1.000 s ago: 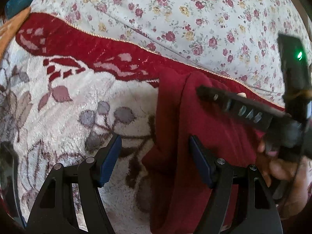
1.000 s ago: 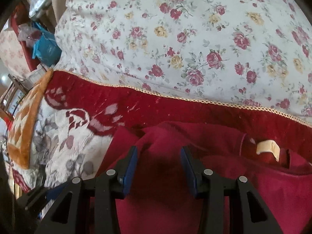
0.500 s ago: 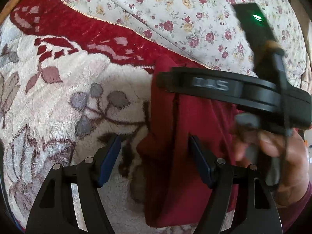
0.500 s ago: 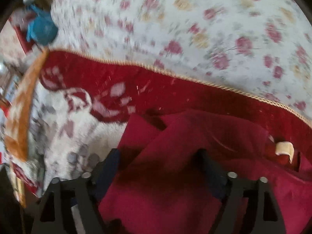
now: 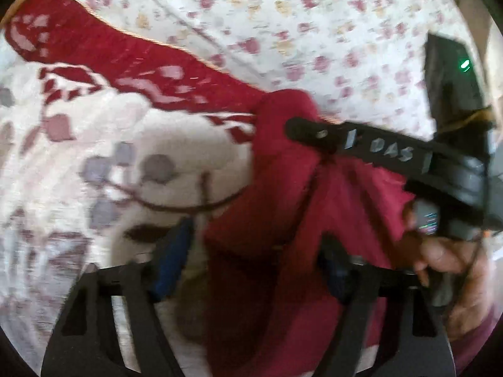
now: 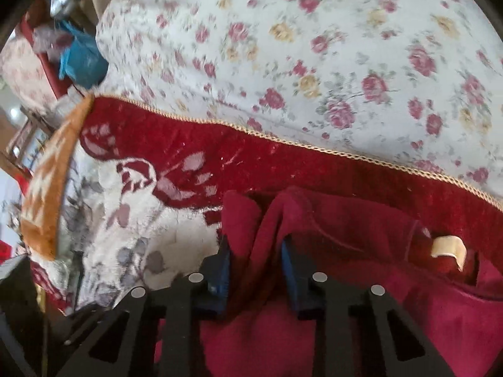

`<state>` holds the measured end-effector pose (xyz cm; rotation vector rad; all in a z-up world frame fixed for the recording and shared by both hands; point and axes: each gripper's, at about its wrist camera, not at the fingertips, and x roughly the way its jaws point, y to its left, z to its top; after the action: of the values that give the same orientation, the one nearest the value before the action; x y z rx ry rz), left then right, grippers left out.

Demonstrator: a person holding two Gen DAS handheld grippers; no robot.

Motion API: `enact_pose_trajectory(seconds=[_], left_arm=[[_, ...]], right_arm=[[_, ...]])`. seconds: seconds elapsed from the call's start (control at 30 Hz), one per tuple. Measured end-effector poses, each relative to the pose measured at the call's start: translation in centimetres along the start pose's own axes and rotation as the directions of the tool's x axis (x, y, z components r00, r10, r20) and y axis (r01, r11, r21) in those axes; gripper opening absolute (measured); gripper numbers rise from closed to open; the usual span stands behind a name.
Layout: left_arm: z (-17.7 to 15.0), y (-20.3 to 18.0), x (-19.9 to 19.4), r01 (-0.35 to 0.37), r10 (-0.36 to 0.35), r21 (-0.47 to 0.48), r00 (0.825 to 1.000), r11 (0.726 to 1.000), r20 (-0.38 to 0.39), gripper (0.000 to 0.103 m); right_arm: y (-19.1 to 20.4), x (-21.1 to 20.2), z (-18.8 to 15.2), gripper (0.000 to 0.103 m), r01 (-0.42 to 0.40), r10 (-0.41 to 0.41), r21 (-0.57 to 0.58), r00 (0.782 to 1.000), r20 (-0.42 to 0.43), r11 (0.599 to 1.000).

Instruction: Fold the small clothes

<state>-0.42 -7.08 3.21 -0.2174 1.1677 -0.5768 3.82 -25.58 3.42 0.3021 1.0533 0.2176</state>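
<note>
Maroon garment [image 6: 361, 229] lies bunched on a plush cream blanket [image 5: 151, 138] with a dark red border [image 6: 251, 157] and gold cord edge; cream neck label [image 6: 446, 246] shows at right in the right wrist view. Floral sheet [image 6: 314, 47] covers the area behind the border.

Right gripper [image 6: 255, 260]: fingers point forward and slightly down over the garment, blue pads [image 6: 221, 267] set narrow, pinching a raised fold of maroon cloth between them. The cloth ridge runs up from between the pads toward the border.

Left wrist view, blurred: left gripper [image 5: 251, 260] is low over the garment's left edge, jaws spread wide, left blue pad [image 5: 171, 260] over the cream blanket, right pad over the maroon fabric. Cloth lies in the gap, but the pads are not closed on it.

Same view shows the right gripper [image 5: 301, 130] from the side, reaching in from the right, roughly level, tip at the garment's upper part with cloth hanging from it in a draped peak. Right hand [image 5: 446, 260] wraps the grip below, fingers curled, maroon sleeve at the wrist. Green LED [image 5: 464, 63] lit on the black unit above.

Blue bag [image 6: 83, 59] and clutter far left, beyond the blanket.
</note>
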Motion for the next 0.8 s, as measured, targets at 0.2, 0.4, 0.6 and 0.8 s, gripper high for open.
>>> enact_pose_trajectory(seconds=[0.2, 0.4, 0.6, 0.8], left_arm=[[-0.2, -1.8, -1.2, 0.110, -0.112, 0.068, 0.994, 0.992, 0.019, 0.033], [-0.2, -2.9, -2.2, 0.126, -0.131, 0.113, 0.990, 0.986, 0.043, 0.031], [-0.1, -3.4, -1.9, 0.095, -0.101, 0.137, 0.994, 0.986, 0.038, 0.031], [-0.9, -3.3, -2.4, 0.000, -0.004, 0.185, 1.000, 0.983, 0.022, 0.055]], right_arm=[[-0.5, -1.4, -0.4, 0.028, -0.041, 0.040, 0.062, 0.999, 0.014, 0.997], [-0.3, -4.1, 0.2, 0.091, -0.135, 0.129, 0.136, 0.990, 0.053, 0.981], [1.2, 0.2, 0.7, 0.088, -0.097, 0.114, 0.129, 0.985, -0.129, 0.987], [0.3, 1.0, -0.6, 0.038, -0.057, 0.064, 0.082, 0.995, -0.083, 0.995]])
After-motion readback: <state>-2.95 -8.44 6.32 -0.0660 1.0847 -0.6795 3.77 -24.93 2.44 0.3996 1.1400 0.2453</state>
